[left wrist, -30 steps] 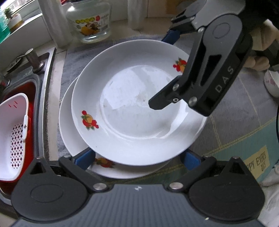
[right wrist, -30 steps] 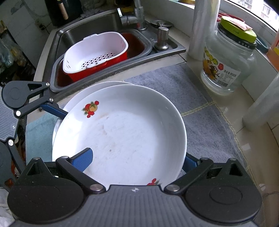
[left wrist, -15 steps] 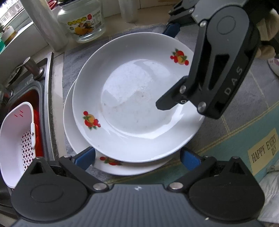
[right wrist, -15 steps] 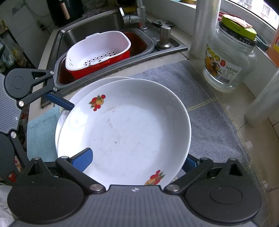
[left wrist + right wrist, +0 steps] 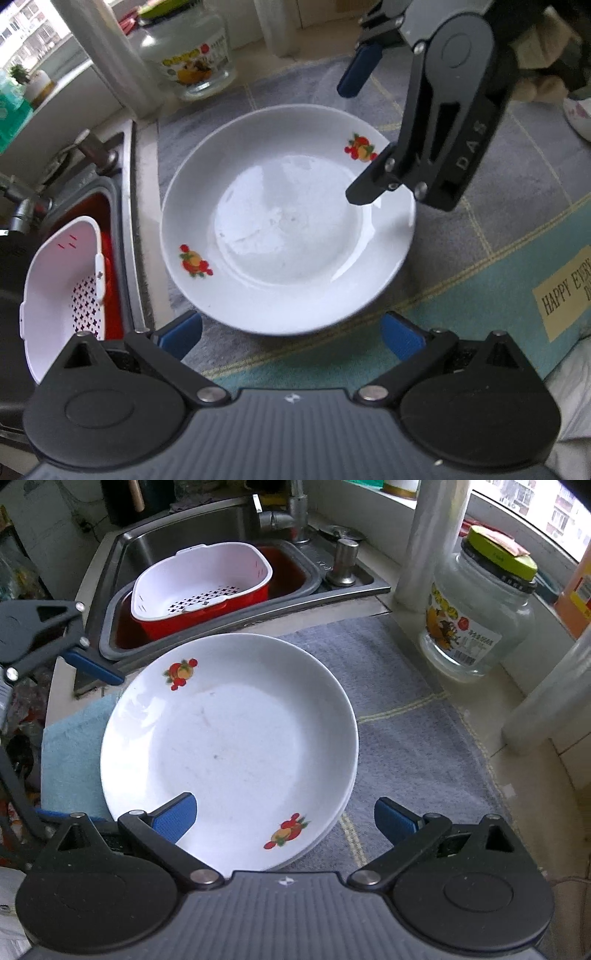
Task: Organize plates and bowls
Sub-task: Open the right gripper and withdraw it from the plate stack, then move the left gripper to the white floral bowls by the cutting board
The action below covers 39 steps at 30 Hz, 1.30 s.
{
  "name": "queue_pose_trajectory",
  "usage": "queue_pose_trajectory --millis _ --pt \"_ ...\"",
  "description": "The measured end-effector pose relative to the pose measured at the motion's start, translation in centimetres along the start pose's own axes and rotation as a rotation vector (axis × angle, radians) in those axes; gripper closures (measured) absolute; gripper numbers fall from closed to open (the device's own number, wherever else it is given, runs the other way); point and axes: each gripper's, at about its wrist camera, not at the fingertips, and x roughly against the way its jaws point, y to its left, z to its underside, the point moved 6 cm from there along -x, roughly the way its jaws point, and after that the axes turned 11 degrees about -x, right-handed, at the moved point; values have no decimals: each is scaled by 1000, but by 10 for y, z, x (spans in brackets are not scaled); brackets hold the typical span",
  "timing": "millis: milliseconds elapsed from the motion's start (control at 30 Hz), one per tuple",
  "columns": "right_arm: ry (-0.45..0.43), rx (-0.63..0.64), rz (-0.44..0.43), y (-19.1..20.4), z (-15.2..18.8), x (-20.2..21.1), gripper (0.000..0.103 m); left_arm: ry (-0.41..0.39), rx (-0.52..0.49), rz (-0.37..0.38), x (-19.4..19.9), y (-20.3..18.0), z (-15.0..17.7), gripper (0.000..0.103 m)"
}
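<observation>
Right tool [image 5: 284,818]: blue pads apart, nothing gripped, near pad over the rim of the top plate [image 5: 229,749]. Left tool [image 5: 291,332]: pads apart, empty, just short of the stack. Two plates stacked on the grey mat [image 5: 399,701]; lower plate [image 5: 345,805] shows only an edge sliver. One white colander [image 5: 201,581] in the sink, one jar [image 5: 476,627] on the bench. Hands mostly out of frame.

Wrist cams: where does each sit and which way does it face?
Left wrist: on the left gripper, looking down at the stacked plates on the mat; own open jaws show, plus the right gripper opposite.
Right wrist: on the right gripper, facing the plates and the sink; own open jaws show.
Shared: plates, colander, glass jar.
</observation>
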Motion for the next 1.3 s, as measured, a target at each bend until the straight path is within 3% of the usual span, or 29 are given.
queue_pose_trajectory --millis 367,533,667,800,933,1067,1300 --pt "-156 -22 54 6 10 30 0 -273 175 -20 23 -4 2 1" --pt "-259 -65 168 5 20 50 0 -368 240 -100 27 -7 0 1" --pt "-330 -132 299 -1 39 66 0 -417 225 -147 28 -21 -7 1" --pt "-372 -278 347 -15 69 82 0 -469 227 -48 20 -33 -20 1" --pt "-381 -435 454 -34 108 97 0 -536 143 -23 15 -49 -44 1" --pt "-368 -563 539 -49 151 113 0 -599 95 52 11 -64 -69 1" --pt "-363 -726 658 -68 215 139 0 -624 17 158 0 -104 -107 1"
